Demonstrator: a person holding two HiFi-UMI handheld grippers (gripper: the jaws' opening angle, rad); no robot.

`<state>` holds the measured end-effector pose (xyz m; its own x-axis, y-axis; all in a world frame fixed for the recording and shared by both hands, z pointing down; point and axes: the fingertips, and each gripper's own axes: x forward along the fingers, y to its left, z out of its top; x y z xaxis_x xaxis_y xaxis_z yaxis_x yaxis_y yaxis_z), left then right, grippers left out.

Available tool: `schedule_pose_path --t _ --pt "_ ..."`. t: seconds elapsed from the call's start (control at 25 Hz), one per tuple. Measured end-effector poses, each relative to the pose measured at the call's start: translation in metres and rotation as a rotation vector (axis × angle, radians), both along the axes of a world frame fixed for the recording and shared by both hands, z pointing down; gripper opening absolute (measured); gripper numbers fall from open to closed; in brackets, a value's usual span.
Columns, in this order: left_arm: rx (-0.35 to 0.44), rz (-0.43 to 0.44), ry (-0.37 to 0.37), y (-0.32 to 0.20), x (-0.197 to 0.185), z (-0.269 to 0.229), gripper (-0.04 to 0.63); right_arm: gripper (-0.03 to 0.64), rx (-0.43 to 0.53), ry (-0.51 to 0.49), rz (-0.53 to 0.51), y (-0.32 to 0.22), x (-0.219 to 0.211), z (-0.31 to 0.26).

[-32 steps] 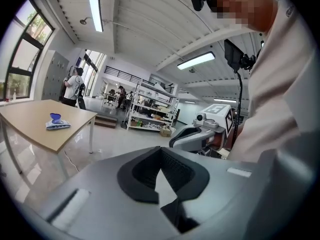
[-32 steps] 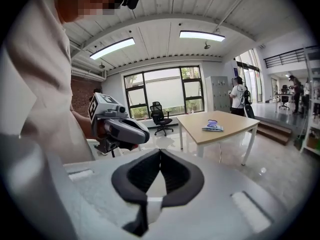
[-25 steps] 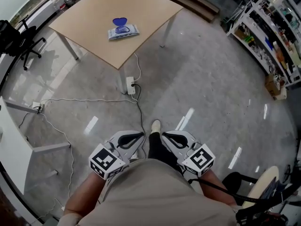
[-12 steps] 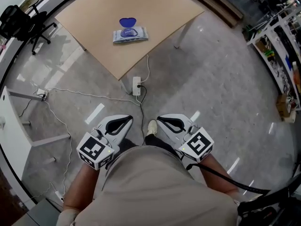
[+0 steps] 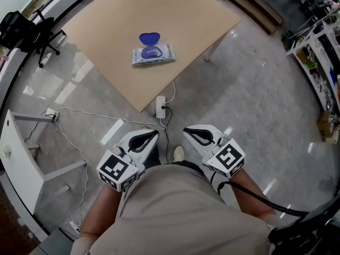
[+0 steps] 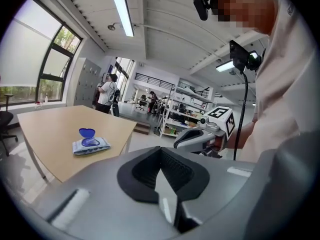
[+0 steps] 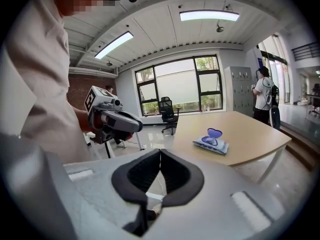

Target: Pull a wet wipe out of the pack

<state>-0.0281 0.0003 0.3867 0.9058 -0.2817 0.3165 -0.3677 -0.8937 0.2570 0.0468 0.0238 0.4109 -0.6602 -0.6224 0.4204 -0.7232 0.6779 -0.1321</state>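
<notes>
A wet wipe pack point(image 5: 153, 53) lies flat on the light wooden table point(image 5: 111, 25), its blue lid flipped up at the far side. The same pack shows at the left in the left gripper view point(image 6: 90, 145) and at the right in the right gripper view point(image 7: 211, 141). Both grippers hang low in front of my body, well short of the table. My left gripper point(image 5: 151, 135) is shut with nothing in it, jaw tips meeting. My right gripper point(image 5: 190, 132) is also shut and holds nothing. Each gripper sees the other beside it.
A power strip point(image 5: 161, 107) and white cables point(image 5: 85, 110) lie on the glossy floor by the table's near corner. A black office chair point(image 5: 21, 33) stands at the left, a white desk frame point(image 5: 21, 147) lower left, shelving point(image 5: 324, 41) at the right. Other people stand far off.
The table and pack have come nearer and lower in the head view as I walked towards them. Both grippers stay shut at my front.
</notes>
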Motion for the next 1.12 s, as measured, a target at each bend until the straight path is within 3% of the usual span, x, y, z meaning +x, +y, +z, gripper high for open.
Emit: schedule_pose_path --t 0.28,0.48,0.6,0.84,1.12 --pt "0.035 0.063 0.003 -0.088 -0.032 -0.004 0.006 0.003 0.013 0.035 0.056 -0.089 -0.029 -0.005" --pt "0.034 0.065 -0.040 -0.138 -0.058 0.016 0.006 0.005 0.020 0.065 0.082 -0.138 -0.043 0.010" --pt "-0.001 0.032 -0.048 -0.161 -0.063 0.027 0.006 0.008 0.000 0.076 0.076 -0.156 -0.043 0.019" --pt "-0.039 -0.042 -0.090 -0.214 -0.039 0.051 0.006 0.046 -0.027 0.137 0.026 -0.215 -0.010 0.044" --pt "-0.102 -0.171 -0.203 -0.268 -0.011 0.104 0.008 0.046 -0.043 0.208 -0.091 -0.285 0.032 0.083"
